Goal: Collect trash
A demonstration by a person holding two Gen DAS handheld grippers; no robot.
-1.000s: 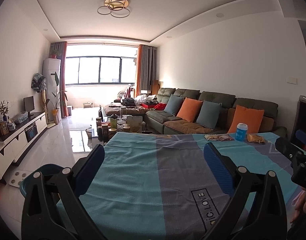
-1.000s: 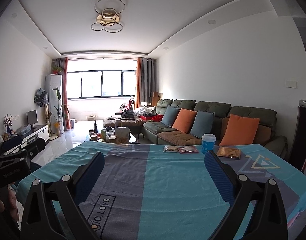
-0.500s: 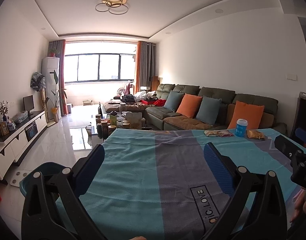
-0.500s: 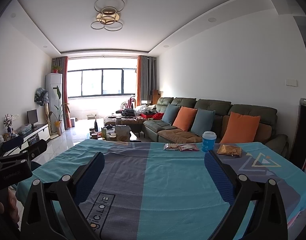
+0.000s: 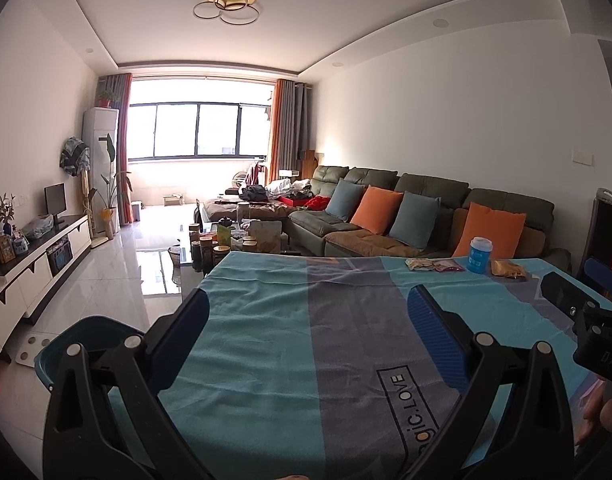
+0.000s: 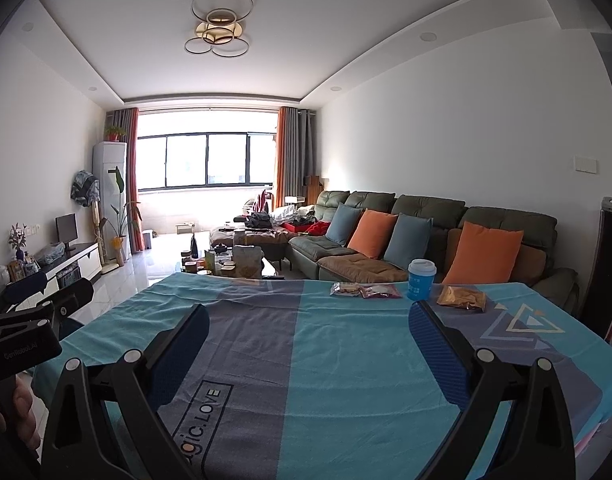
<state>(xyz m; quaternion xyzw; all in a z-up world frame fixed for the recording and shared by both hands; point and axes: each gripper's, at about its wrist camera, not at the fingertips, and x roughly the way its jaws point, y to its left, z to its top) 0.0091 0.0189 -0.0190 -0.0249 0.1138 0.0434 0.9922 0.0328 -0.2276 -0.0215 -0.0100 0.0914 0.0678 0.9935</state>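
My left fingers (image 5: 306,320) and right fingers (image 6: 308,330) both stood wide apart, holding nothing, over the near half of the table (image 6: 346,380). Nothing looked collected: two snack packets (image 6: 366,290) lay just left of the blue cup (image 6: 421,279) at the far edge, a golden wrapper (image 6: 462,298) just right of it. Since the earlier frame, both views had tipped slightly downward; the trash stayed put.
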